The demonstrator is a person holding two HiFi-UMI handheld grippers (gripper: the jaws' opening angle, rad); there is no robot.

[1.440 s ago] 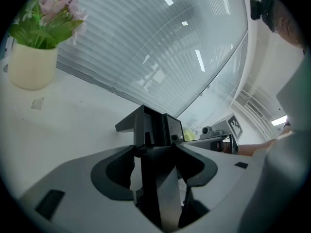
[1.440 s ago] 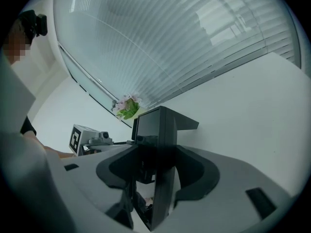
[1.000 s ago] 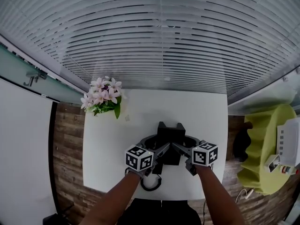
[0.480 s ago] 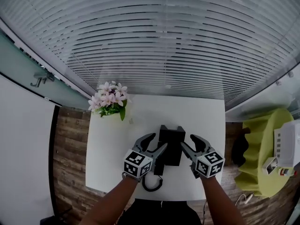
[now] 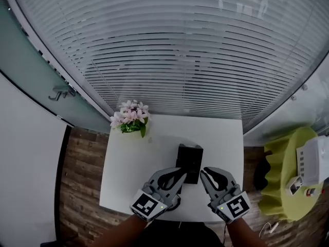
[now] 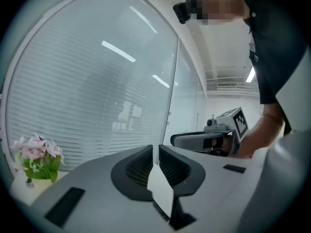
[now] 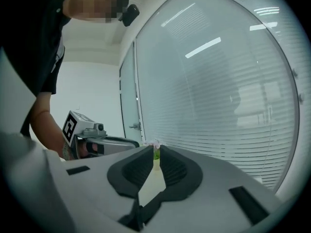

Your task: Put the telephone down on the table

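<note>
Head view: black rectangular telephone (image 5: 189, 161) flat on the white square table (image 5: 223, 138), centre frame, long axis running up-frame. Sits just above and between the grey left gripper (image 5: 181, 175) and grey right gripper (image 5: 204, 173), about equally near both. Small pot of pink flowers (image 5: 132, 121) at the table's upper left (the only container).

Left gripper view: jaws just closing to a narrow slit, nothing between.

Right gripper view: likewise, empty.
</note>
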